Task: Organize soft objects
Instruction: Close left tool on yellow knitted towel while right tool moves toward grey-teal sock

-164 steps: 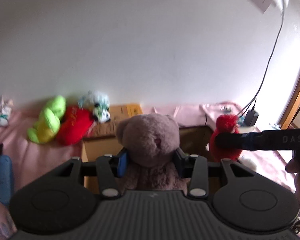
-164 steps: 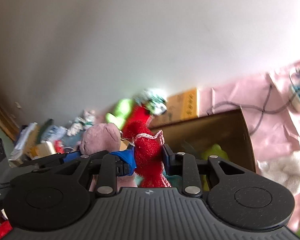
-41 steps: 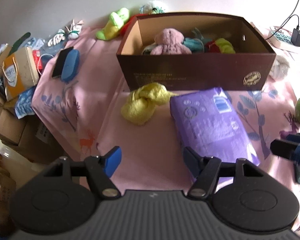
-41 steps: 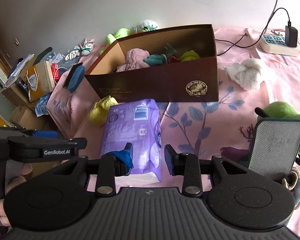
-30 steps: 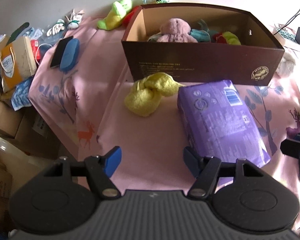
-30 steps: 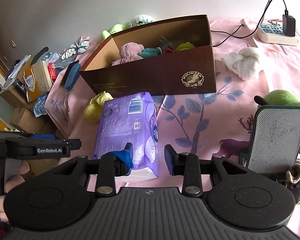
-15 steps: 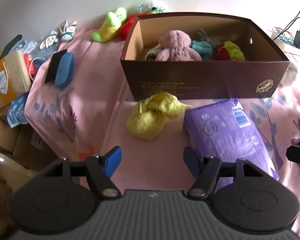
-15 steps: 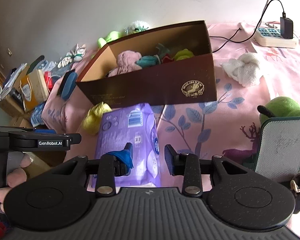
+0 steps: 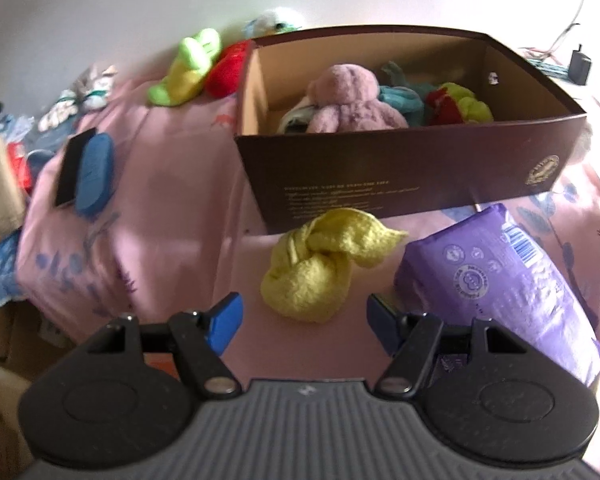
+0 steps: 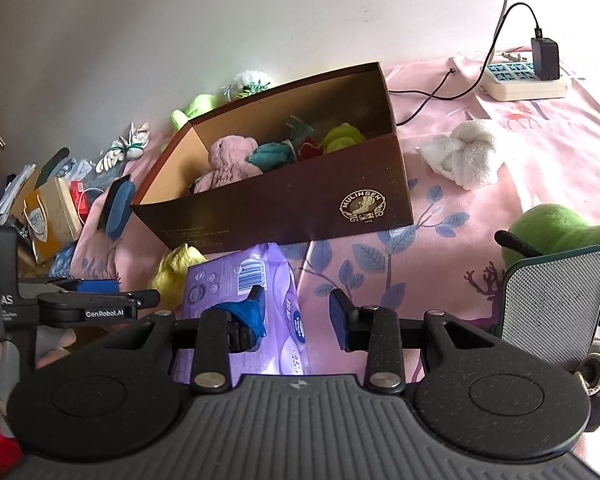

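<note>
— Two grippers were out, both empty. The left gripper had its jaws spread wide, aimed down at the yellow cloth, which lay knotted on the pink sheet just in front of the box.

— And the right gripper?

— Jaws narrower but apart, nothing between them, hovering over the purple pack.

— How should the left one have taken the cloth?

— I'd say by straddling the thick knot, not the loose tail, and closing firmly; it looked limp, so a shallow pinch could slip. Then lift clear of the box wall and drop it beside the pink bear.

— Anything unclear?

— The left view was blurred, so I couldn't judge how near the tips were to the cloth. In the right view the pack hid most of it. The box floor was mostly covered by toys, and a green toy at the right edge sat partly behind a grey panel.
</note>
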Tool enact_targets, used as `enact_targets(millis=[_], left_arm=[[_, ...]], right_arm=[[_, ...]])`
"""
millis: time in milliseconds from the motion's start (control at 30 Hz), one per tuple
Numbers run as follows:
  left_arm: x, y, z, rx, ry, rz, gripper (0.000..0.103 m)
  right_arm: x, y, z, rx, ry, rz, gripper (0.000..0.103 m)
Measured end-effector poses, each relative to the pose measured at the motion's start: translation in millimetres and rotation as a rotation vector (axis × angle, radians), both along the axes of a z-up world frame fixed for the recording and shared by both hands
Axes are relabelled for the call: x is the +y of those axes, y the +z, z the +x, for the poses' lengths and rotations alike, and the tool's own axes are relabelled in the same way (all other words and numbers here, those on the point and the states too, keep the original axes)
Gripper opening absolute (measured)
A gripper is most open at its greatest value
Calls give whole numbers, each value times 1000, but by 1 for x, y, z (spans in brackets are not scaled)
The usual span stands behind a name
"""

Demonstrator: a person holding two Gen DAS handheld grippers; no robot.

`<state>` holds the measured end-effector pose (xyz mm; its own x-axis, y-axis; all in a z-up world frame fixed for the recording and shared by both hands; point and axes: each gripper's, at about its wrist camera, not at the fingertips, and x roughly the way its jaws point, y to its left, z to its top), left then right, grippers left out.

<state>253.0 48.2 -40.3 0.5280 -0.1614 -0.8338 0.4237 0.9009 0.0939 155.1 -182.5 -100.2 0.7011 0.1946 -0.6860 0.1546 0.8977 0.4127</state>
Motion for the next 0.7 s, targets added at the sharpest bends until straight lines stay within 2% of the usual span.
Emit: enact_targets(millis=[200, 433, 700], left_arm=[[2, -18, 14, 32, -107, -97, 70], [-4, -45, 38, 6, -113, -8, 70], [-2, -57, 51, 18, -119, -17, 72]], right_arm=[[-2, 0, -2, -5, -13, -16, 18], [-7, -1, -1, -2, -47, -19, 18], [-20, 4, -2, -30, -78, -7, 18]])
